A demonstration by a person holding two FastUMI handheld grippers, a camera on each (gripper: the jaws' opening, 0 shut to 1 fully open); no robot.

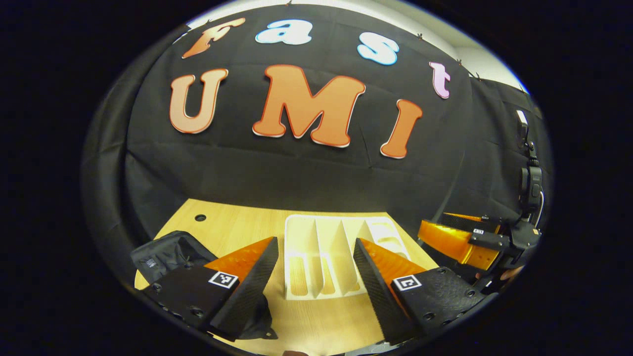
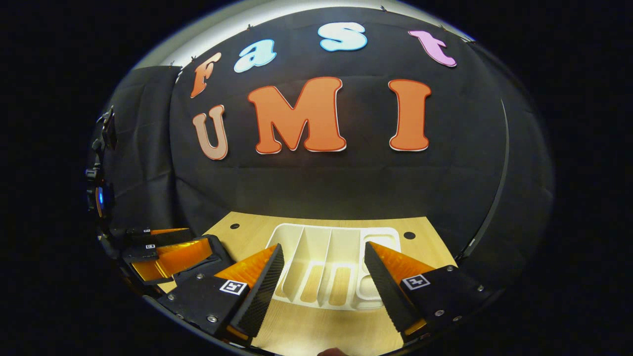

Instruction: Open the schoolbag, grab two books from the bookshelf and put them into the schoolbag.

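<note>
In the left gripper view we see our left gripper (image 1: 312, 277) low in the frame, fingers spread wide with nothing between them. Past them, at lower centre, a white rack (image 1: 336, 257) stands on the table (image 1: 232, 222); its slots look bare. At the lower left, partly behind our left finger, lies the dark bag (image 1: 168, 252). The right gripper (image 1: 470, 240) shows at the right edge.

In the right gripper view that right gripper (image 2: 320, 284) is also wide apart and holds nothing, with the rack (image 2: 331, 267) just beyond it at lower centre. The left gripper (image 2: 163, 252) sits at the lower left.
</note>
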